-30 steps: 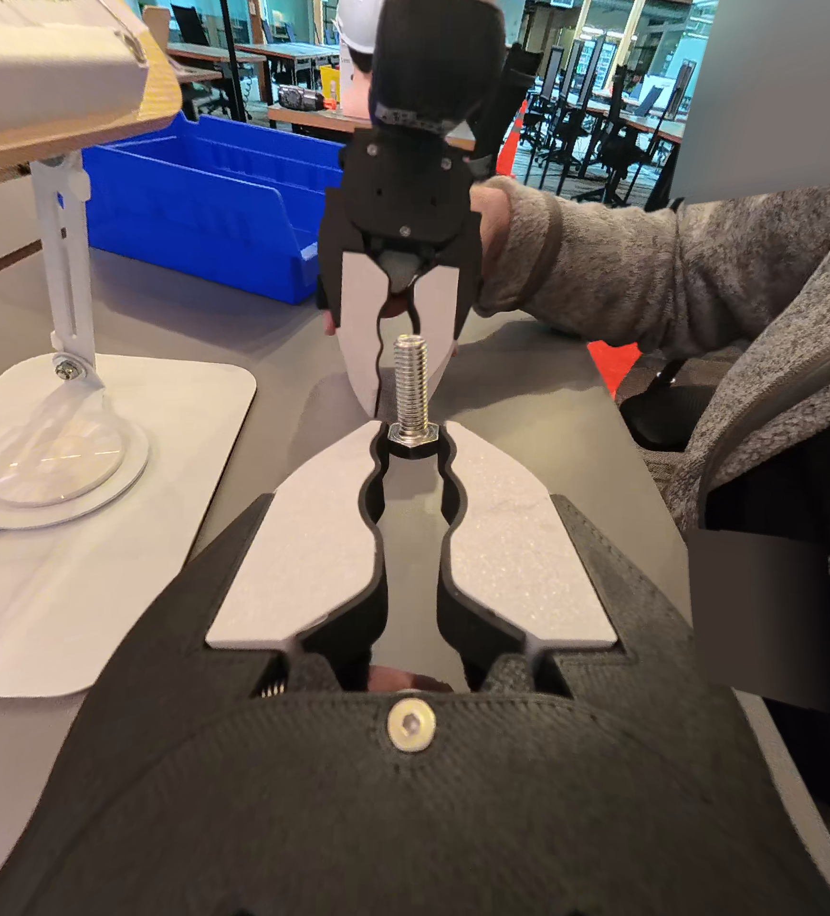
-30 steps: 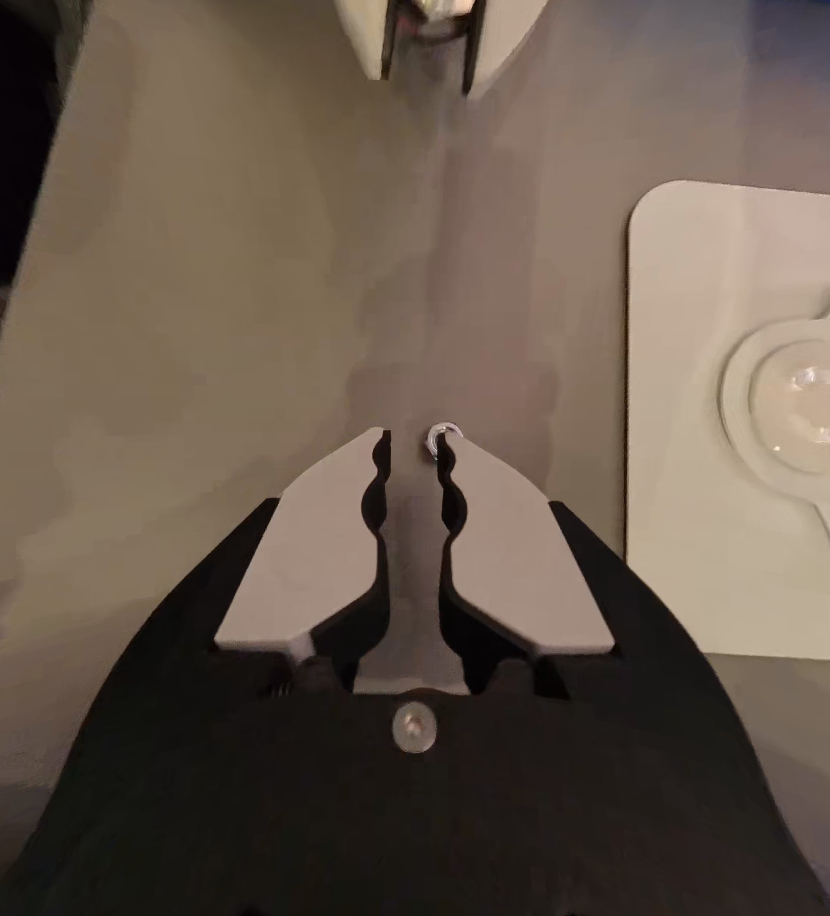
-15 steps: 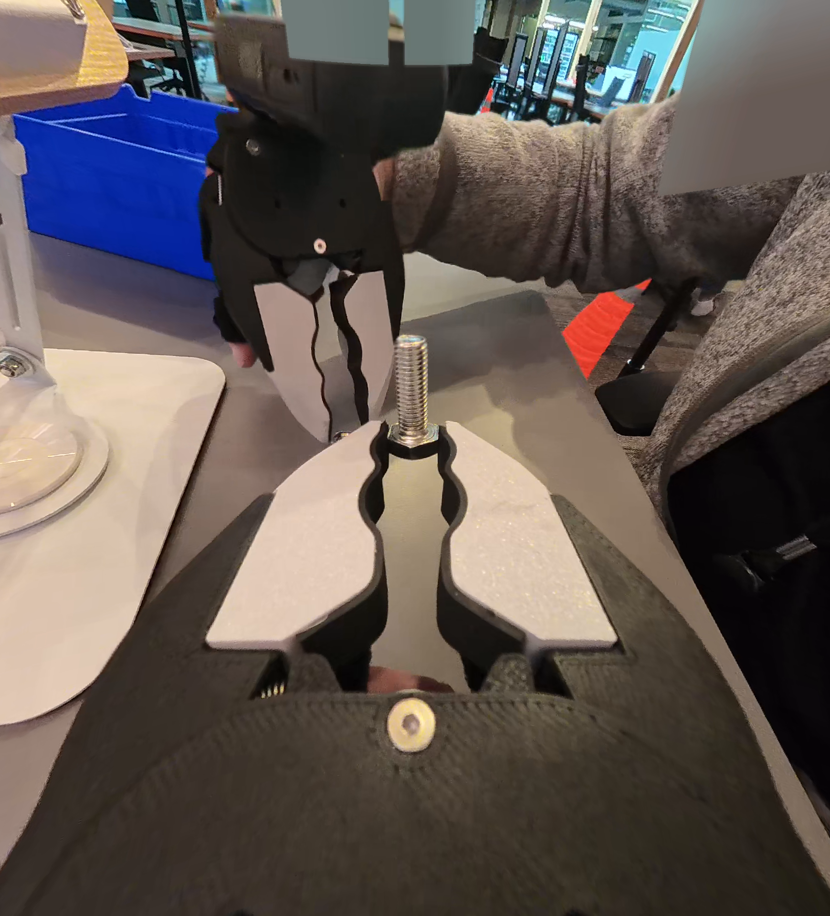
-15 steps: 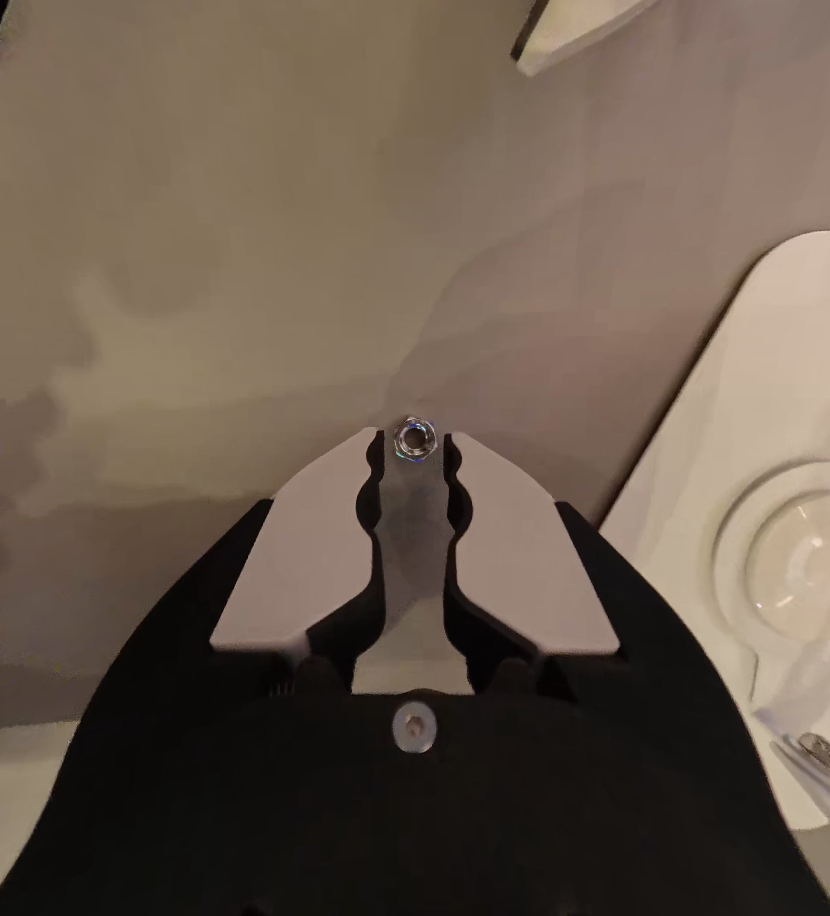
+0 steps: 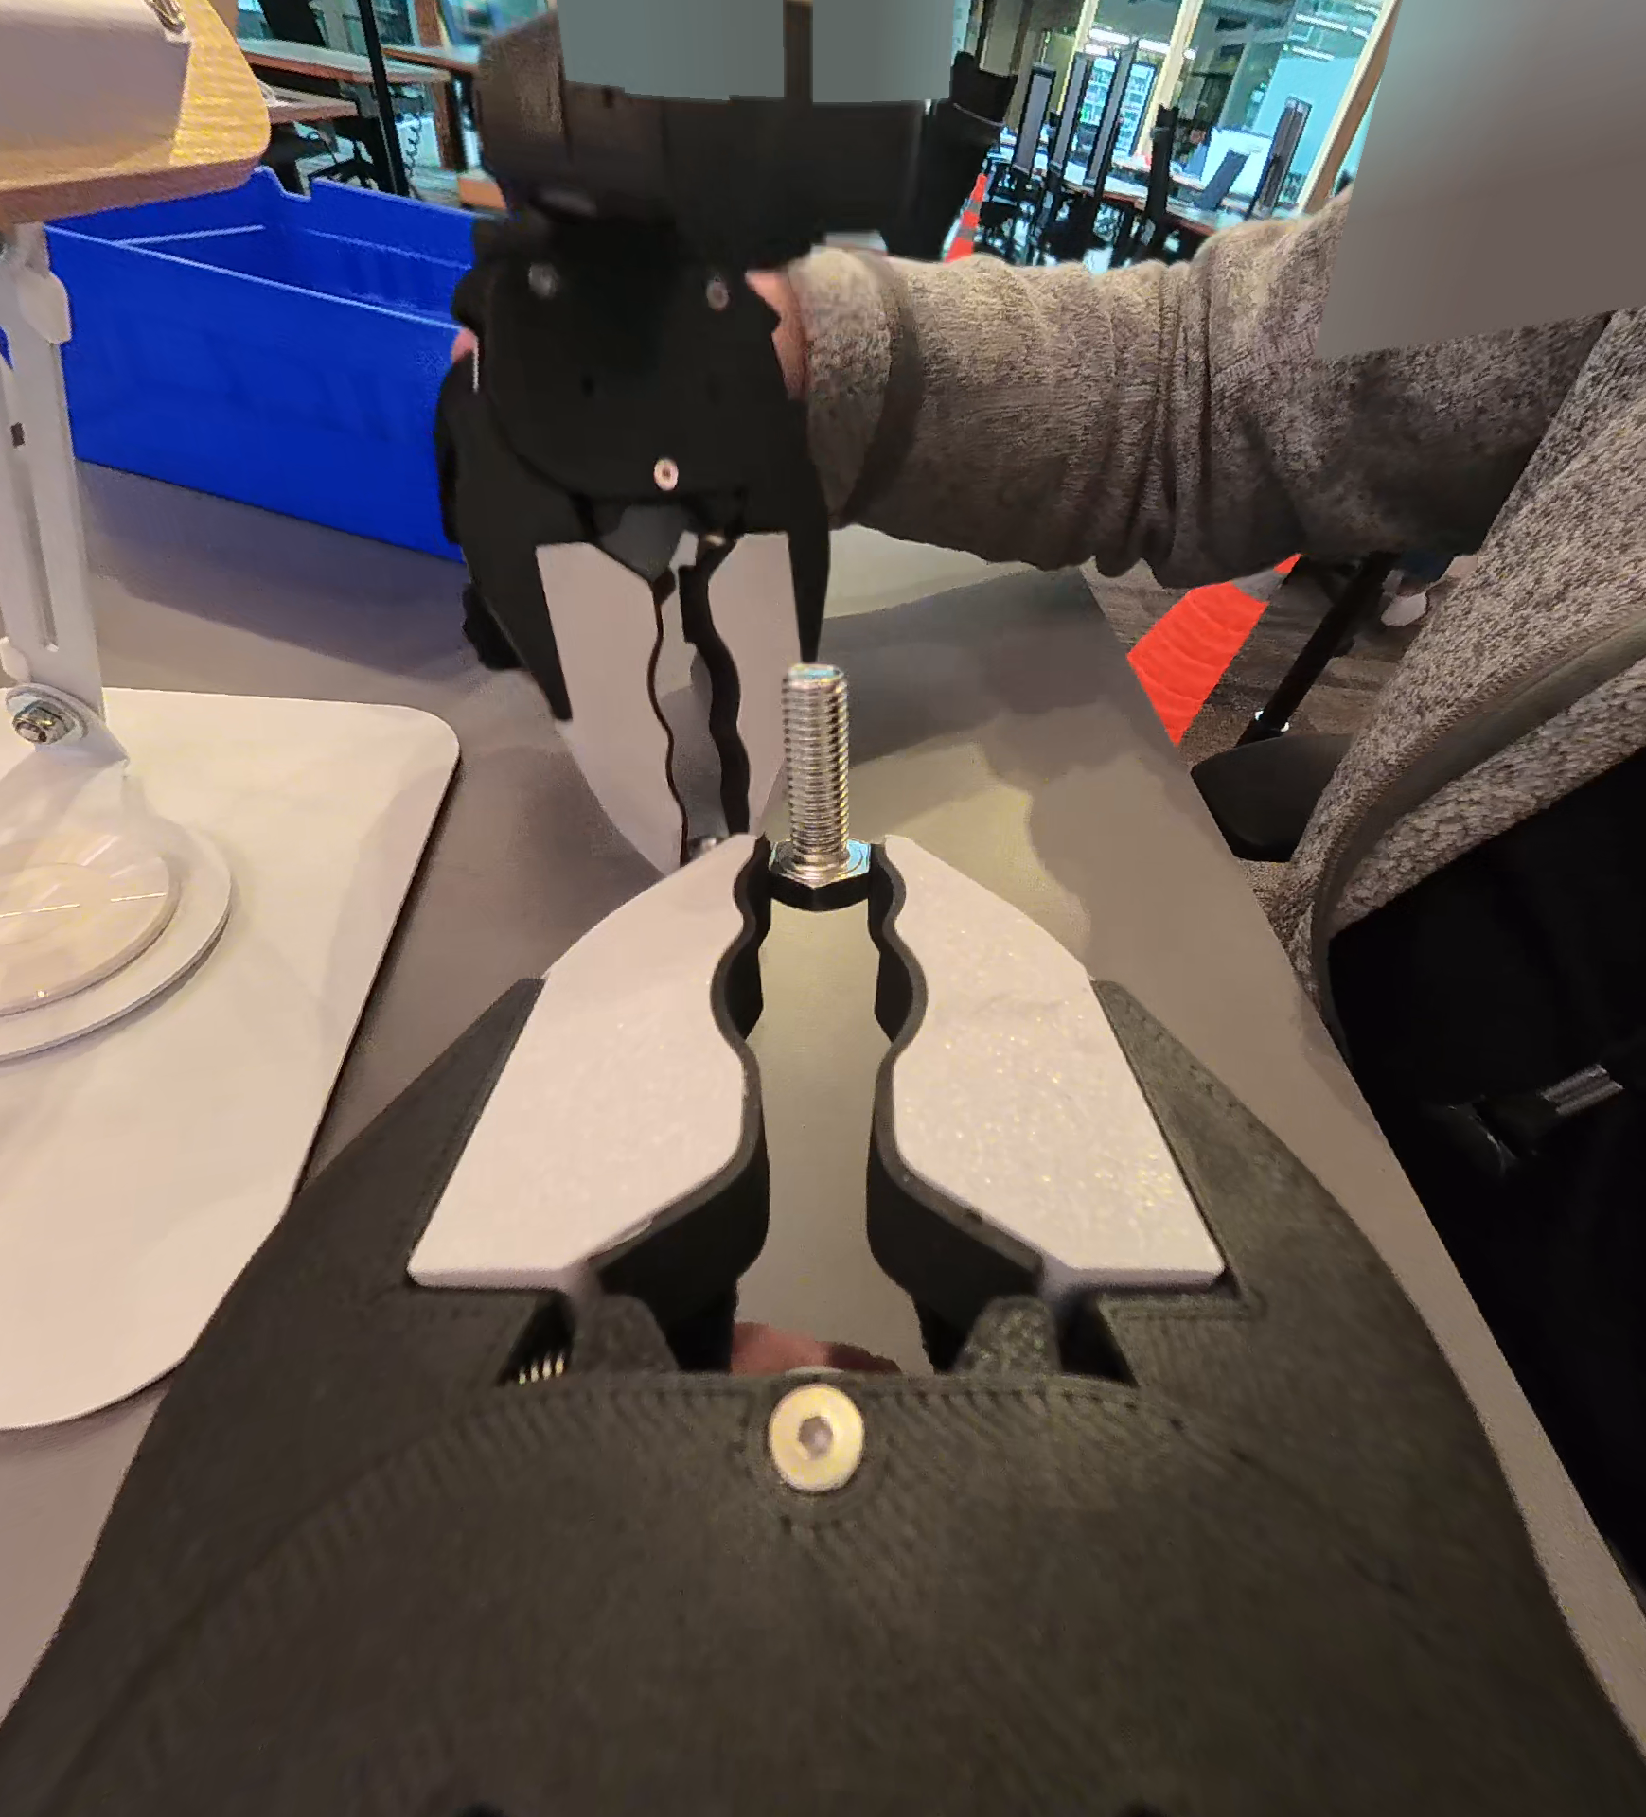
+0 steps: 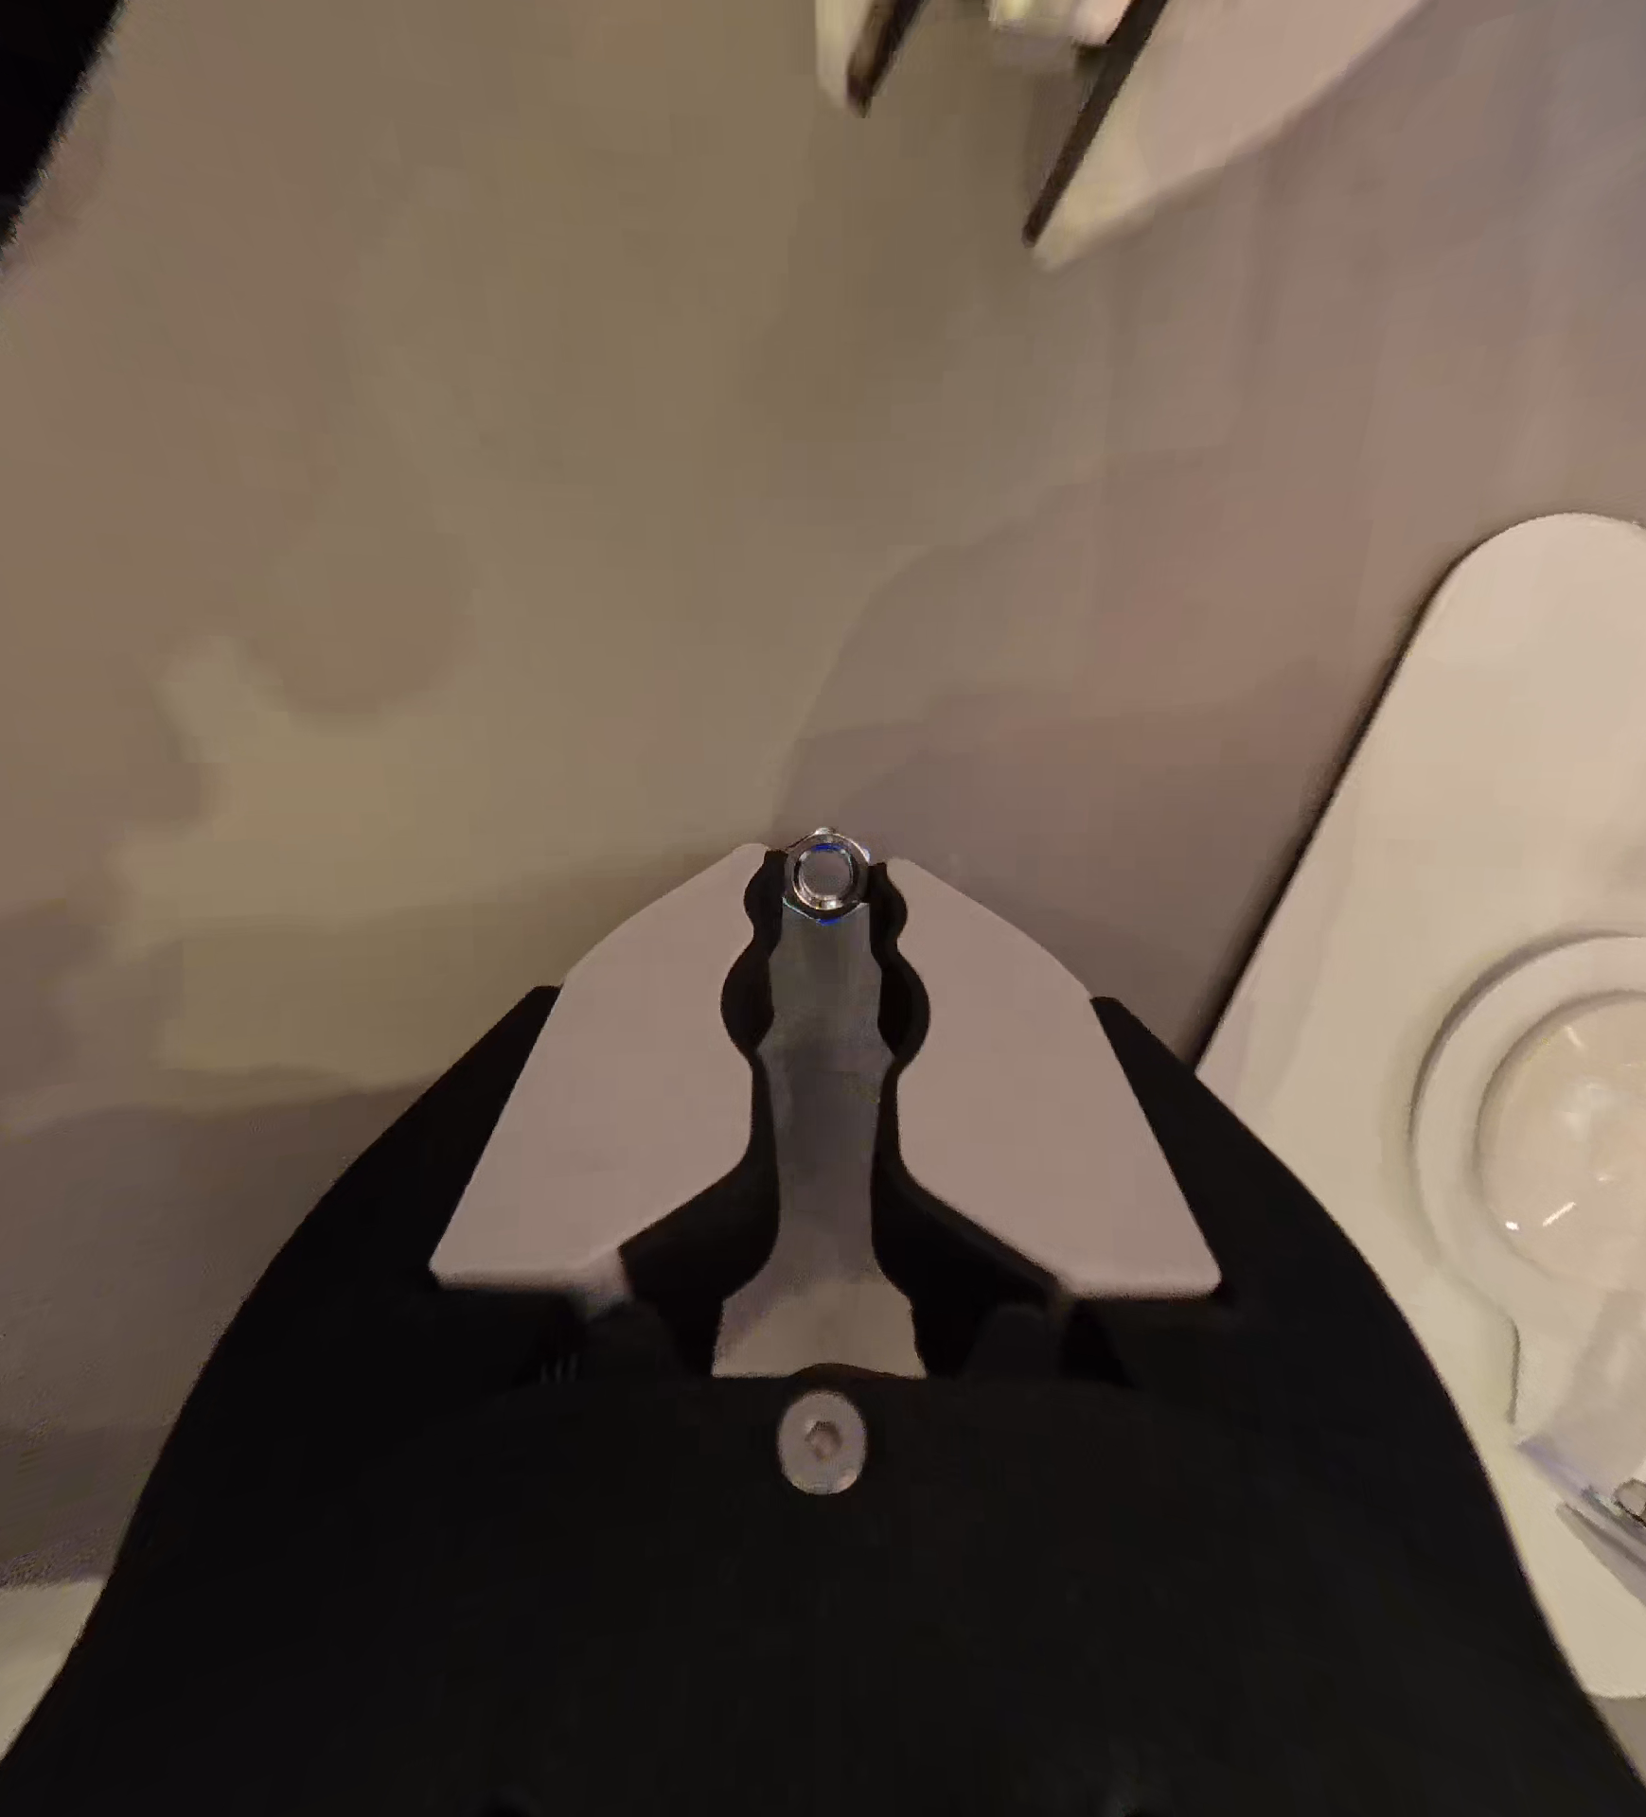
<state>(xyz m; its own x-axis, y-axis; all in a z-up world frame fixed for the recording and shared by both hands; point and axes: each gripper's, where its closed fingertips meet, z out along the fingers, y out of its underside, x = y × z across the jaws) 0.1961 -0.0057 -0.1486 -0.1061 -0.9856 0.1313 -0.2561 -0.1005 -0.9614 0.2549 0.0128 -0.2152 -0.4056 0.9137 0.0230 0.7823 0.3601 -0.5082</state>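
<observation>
Silver and threaded, a bolt stands upright with its hexagonal head clamped between the tips of the left tongs, both dark pads pressed against the flats of the head. The shank points up, clear of the grey tabletop.

The right tongs are closed on a small silver hex nut, held at the very tips with its hole facing the camera and a pad against either side. In the left wrist view the same tongs hang point-down just beside and behind the bolt, slightly to its left, their tips near the left tongs' tip; the nut shows there only as a small glint. A hand in a grey knitted sleeve holds them from the right.

On the tabletop to the left lies a white rounded base plate carrying a clear suction disc and a white upright bracket fixed with a screw. A wooden-edged shelf sits atop the bracket. Behind it stands a blue plastic bin. In the right wrist view the tips of the left tongs appear, blurred, at the top edge.
</observation>
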